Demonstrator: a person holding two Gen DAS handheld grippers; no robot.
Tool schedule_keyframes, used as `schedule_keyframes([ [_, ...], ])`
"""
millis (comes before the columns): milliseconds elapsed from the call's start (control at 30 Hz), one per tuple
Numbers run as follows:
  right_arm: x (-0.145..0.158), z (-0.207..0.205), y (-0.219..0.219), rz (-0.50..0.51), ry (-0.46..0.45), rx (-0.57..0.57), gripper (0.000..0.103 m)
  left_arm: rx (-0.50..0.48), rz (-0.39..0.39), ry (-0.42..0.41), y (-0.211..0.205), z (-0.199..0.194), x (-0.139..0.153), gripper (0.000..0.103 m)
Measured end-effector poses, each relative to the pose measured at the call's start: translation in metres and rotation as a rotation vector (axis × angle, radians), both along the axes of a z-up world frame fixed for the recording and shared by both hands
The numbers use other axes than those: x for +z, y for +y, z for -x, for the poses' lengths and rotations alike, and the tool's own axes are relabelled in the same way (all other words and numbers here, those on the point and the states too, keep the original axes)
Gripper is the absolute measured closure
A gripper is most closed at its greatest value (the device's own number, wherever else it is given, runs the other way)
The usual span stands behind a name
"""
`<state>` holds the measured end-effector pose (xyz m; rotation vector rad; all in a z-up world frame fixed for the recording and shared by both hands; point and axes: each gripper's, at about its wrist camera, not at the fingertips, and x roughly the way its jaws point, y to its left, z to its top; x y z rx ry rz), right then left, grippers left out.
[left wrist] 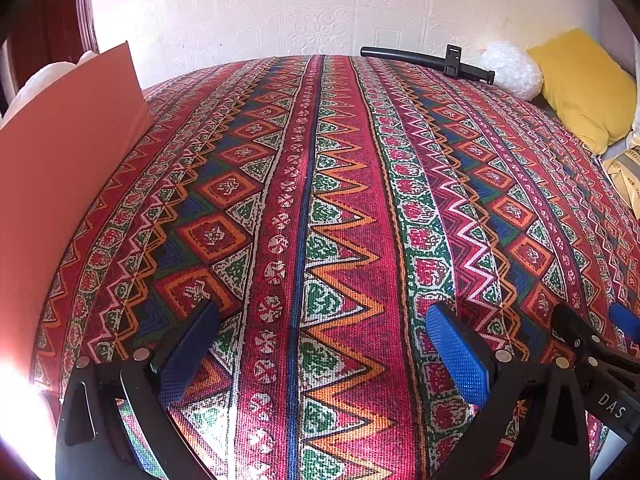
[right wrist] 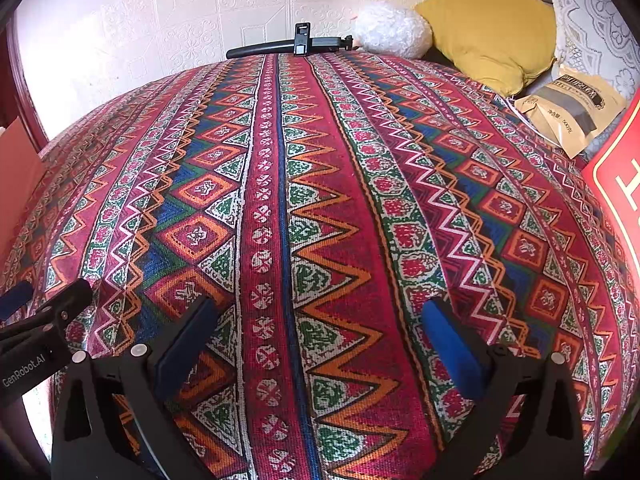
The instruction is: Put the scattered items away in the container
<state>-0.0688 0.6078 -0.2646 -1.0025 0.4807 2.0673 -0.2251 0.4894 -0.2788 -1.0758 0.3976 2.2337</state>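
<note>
Hovering over patterned cloth point(left wrist: 340, 208), left tool point(left wrist: 320, 344) and right tool point(right wrist: 320, 336) wide open, empty, red container point(left wrist: 60, 168) far left.

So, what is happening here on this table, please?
Nothing is being handled yet. The left gripper and the right gripper both hover open and empty, side by side, over the patterned tablecloth. A black clamp bar lies at the far edge, and a kraft paper bag sits to the right, beside a yellow cushion. No container is clearly in view.

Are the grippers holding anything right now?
No. The left gripper and the right gripper are both open, with only the patterned cloth between their fingers.
</note>
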Motion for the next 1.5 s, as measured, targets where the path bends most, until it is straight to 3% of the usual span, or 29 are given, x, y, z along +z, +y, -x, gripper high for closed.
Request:
schedule_keyframes([
  [1500,-0.0008,0.0014,-0.001,0.0,0.004,-0.006,0.001,-0.002,-0.002,-0.005,-0.0009,-0.0008,0.0073,0.0],
])
